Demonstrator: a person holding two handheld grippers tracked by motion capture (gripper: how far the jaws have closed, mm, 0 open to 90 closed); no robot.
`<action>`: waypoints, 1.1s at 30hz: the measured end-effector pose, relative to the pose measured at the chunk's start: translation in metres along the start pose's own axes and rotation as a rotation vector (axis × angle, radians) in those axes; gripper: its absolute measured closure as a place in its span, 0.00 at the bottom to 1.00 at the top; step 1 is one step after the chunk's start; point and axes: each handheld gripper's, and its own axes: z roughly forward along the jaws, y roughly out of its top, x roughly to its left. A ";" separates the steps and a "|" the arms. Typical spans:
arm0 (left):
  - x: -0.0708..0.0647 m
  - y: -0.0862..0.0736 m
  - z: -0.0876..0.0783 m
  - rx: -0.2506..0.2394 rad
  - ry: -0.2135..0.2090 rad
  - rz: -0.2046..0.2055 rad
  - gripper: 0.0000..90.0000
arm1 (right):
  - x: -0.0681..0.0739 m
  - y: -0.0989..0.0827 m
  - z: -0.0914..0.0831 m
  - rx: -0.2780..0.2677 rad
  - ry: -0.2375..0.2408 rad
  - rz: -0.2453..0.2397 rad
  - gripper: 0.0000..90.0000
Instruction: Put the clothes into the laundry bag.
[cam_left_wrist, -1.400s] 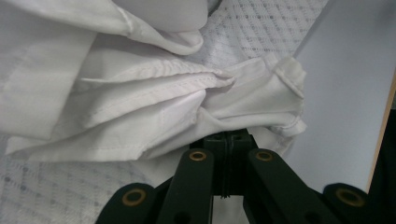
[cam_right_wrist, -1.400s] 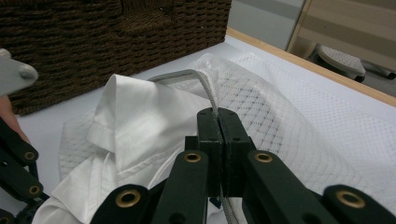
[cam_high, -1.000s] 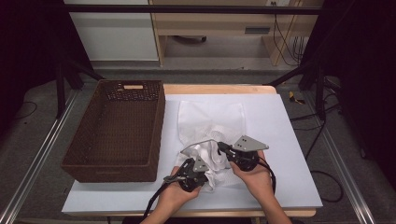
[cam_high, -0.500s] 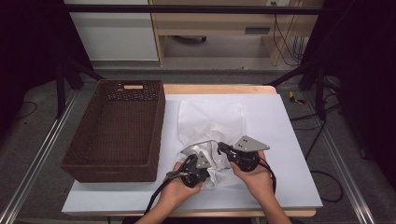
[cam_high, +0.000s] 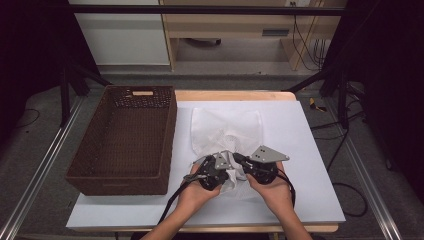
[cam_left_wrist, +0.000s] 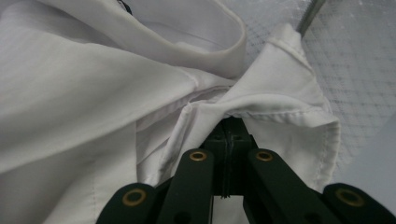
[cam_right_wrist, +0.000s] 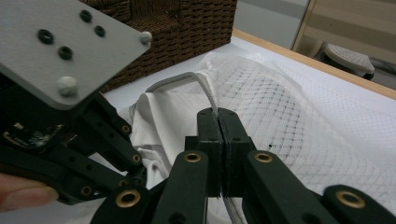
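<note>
High view, white tabletop (wood-edged), wicker basket, dark room

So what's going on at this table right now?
A person works a white shirt into a white mesh laundry bag lying beside a brown wicker basket. The left gripper is shut on the shirt's fabric, and the right gripper is shut on the bag's grey rim.
</note>
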 end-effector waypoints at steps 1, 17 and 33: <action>0.001 0.001 0.001 0.003 0.000 0.001 1.00 | 0.000 0.000 0.000 0.001 -0.001 0.002 0.99; 0.012 0.008 0.012 -0.021 0.023 -0.036 1.00 | 0.000 -0.001 -0.001 0.006 -0.001 -0.002 0.99; 0.020 0.012 0.020 -0.050 0.059 -0.073 1.00 | 0.001 -0.003 0.001 0.013 0.004 0.003 0.99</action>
